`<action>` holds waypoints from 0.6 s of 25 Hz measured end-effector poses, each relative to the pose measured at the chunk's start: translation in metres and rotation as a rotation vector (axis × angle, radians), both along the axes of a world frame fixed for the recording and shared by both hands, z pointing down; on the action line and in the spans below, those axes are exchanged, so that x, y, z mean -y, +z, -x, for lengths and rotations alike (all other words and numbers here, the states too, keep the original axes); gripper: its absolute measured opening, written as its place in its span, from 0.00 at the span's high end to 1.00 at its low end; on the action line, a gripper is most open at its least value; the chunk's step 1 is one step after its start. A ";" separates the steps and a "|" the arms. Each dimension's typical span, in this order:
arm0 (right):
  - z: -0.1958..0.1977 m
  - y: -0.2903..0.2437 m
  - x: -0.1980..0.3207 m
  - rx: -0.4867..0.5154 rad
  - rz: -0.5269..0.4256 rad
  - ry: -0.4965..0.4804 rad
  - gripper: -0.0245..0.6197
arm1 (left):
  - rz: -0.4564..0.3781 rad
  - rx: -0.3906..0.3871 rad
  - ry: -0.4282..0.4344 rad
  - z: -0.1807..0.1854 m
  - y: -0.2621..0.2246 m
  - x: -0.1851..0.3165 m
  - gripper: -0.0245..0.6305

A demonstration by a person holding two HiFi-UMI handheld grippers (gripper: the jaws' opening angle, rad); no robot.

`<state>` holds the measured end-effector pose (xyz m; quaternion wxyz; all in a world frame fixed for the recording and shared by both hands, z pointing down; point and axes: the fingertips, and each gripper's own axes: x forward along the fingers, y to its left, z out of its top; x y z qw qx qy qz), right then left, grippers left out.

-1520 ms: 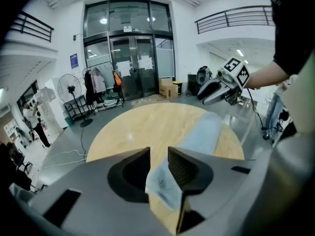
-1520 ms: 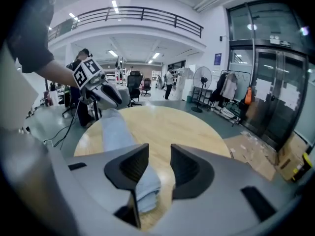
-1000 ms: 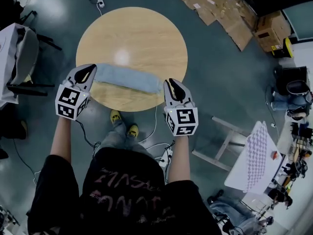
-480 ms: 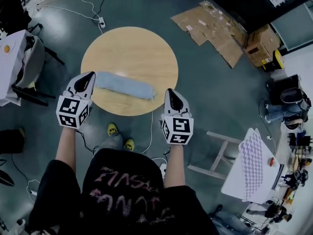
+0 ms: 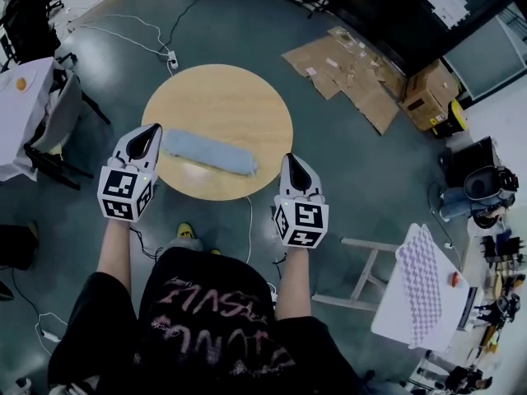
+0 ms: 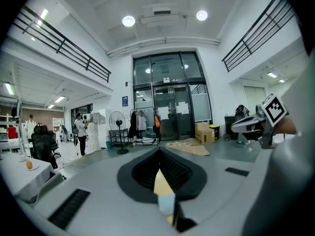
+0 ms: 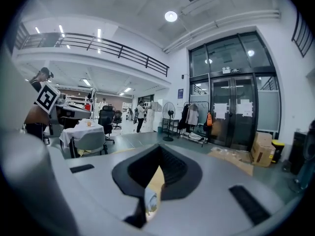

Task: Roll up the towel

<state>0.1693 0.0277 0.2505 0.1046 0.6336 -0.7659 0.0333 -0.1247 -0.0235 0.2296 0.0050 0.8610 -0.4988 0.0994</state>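
The light-blue towel (image 5: 207, 152) lies as a long roll across the near part of the round wooden table (image 5: 222, 97). My left gripper (image 5: 151, 128) hangs shut and empty above the roll's left end, clear of it. My right gripper (image 5: 291, 158) is also shut and empty, just past the roll's right end at the table's near edge. In the left gripper view the jaws (image 6: 159, 154) meet, and only a sliver of towel (image 6: 166, 203) and table shows through the slit. The right gripper view shows the same between its closed jaws (image 7: 156, 168).
Flattened cardboard (image 5: 354, 64) and a box (image 5: 426, 97) lie on the floor at the far right. A chair (image 5: 58, 113) and a white table (image 5: 20, 89) stand to the left. A white table (image 5: 420, 286) and stool frame (image 5: 362, 270) sit at the right. Cables and a power strip (image 5: 173, 58) run behind the table.
Both grippers have lifted up and away from the towel's ends. The right gripper's small gap has closed. The table and roll look smaller and lower in the head view.
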 end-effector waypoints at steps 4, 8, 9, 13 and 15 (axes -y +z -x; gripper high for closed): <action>-0.003 -0.016 -0.004 0.012 -0.031 0.009 0.95 | -0.046 0.007 -0.022 0.004 -0.019 -0.005 0.95; -0.010 -0.028 -0.011 0.031 -0.058 0.026 0.95 | -0.077 -0.004 -0.042 0.008 -0.032 -0.010 0.95; -0.011 -0.029 -0.012 0.037 -0.061 0.028 0.95 | -0.084 -0.006 -0.044 0.009 -0.033 -0.012 0.95; -0.017 -0.030 -0.015 0.058 -0.068 0.030 0.97 | -0.099 0.008 -0.037 0.005 -0.034 -0.017 0.95; -0.018 -0.030 -0.015 0.057 -0.069 0.025 0.97 | -0.099 0.014 -0.035 0.003 -0.033 -0.018 0.95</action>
